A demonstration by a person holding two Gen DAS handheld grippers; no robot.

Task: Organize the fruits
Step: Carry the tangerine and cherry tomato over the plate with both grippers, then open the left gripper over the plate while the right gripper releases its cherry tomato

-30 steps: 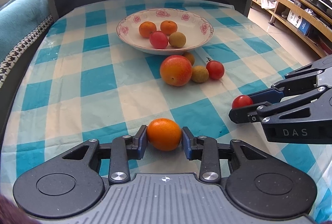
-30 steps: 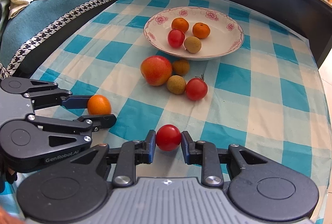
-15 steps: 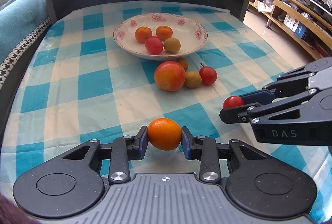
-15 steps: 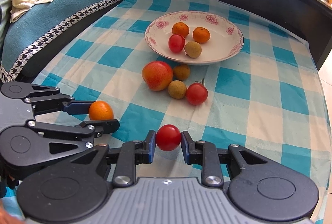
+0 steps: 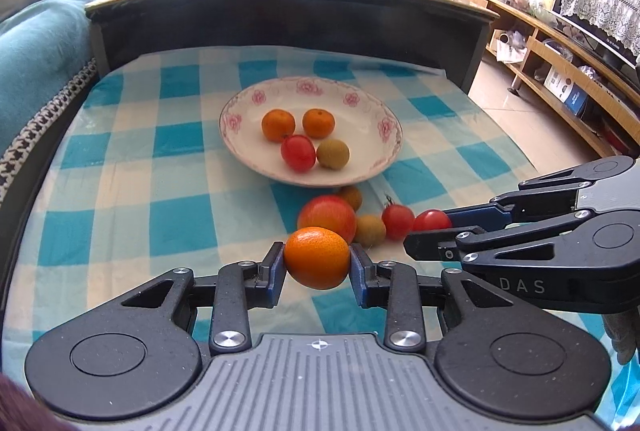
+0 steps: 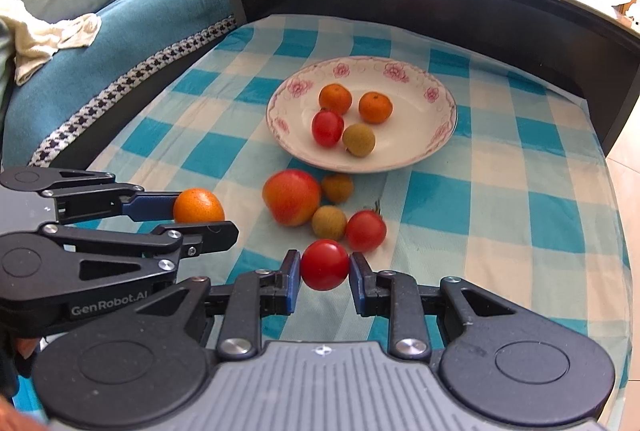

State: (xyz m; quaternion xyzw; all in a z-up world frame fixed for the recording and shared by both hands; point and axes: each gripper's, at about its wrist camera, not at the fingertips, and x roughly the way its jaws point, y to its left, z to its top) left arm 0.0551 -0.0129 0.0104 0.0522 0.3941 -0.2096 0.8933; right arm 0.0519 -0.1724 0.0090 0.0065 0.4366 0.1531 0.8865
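Observation:
My left gripper [image 5: 317, 268] is shut on a small orange mandarin [image 5: 317, 257], held above the checked cloth. My right gripper [image 6: 325, 270] is shut on a red cherry tomato [image 6: 324, 264], also lifted; the left wrist view shows that tomato [image 5: 431, 220] at the right. A white flowered plate [image 5: 372, 167] lies ahead, holding two mandarins, a red tomato [image 5: 298, 152] and a brownish longan [image 5: 332, 153]. In front of the plate lie a large red-orange fruit [image 5: 327, 215], two longans and a stemmed tomato [image 5: 397, 221].
A dark raised ledge [image 5: 280, 15] borders the far side of the table, with bagged fruit on top. A blue-covered sofa [image 6: 120, 27] runs along the left edge. Wooden shelves [image 5: 560, 87] stand on the right beyond the table.
Both grippers have risen with their fruit off the cloth. The left one with the mandarin lifted more, and the plate and loose fruit sit lower in its view.

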